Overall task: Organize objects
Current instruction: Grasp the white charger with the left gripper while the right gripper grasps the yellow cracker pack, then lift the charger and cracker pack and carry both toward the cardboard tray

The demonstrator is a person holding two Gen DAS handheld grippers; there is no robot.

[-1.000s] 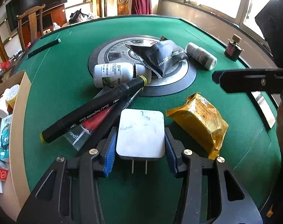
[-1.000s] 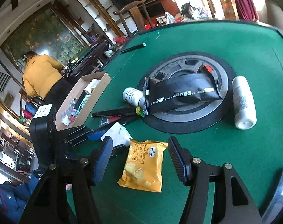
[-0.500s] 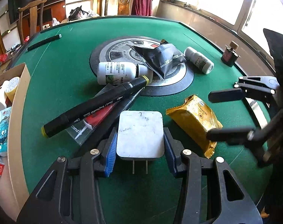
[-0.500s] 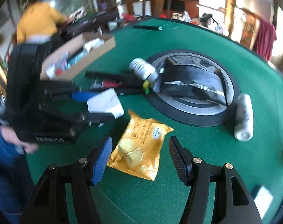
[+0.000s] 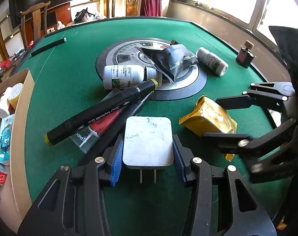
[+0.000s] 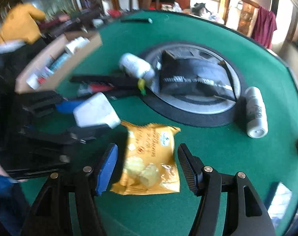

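White charger [image 5: 148, 140] sits clamped between the two blue-padded fingers of the left gripper [image 5: 148, 157] in the left wrist view, its two metal prongs pointing back toward the camera, above the green felt table [image 5: 66, 78]. At 10 o'clock from the charger a black marker [image 5: 101, 112] with yellow ends lies across a clear-packaged red item [image 5: 101, 125], and beyond them at 12 o'clock a white bottle [image 5: 125, 75] lies on its side at the rim of the round centre plate [image 5: 180, 82]. A black pouch [image 5: 172, 60] rests on that plate, with a second white bottle [image 5: 211, 64] at its 3 o'clock. A yellow snack packet [image 5: 208, 118] lies at 3 o'clock from the charger, and the right gripper [image 5: 225, 118] reaches in from the right with its two fingers spread wide, one on each side of the packet. A cardboard box [image 5: 21, 118] holding small items stands along the table's left edge.

From the right wrist view, which is blurred, the right gripper [image 6: 147, 163] is released, its fingers on either side of the yellow snack packet [image 6: 149, 157] and not visibly pressing it. The white charger [image 6: 95, 111] shows at 10 o'clock from the packet, held in the left gripper [image 6: 74, 114]. The black pouch [image 6: 194, 78] is at 1 o'clock, the second white bottle [image 6: 256, 112] at 2 o'clock.
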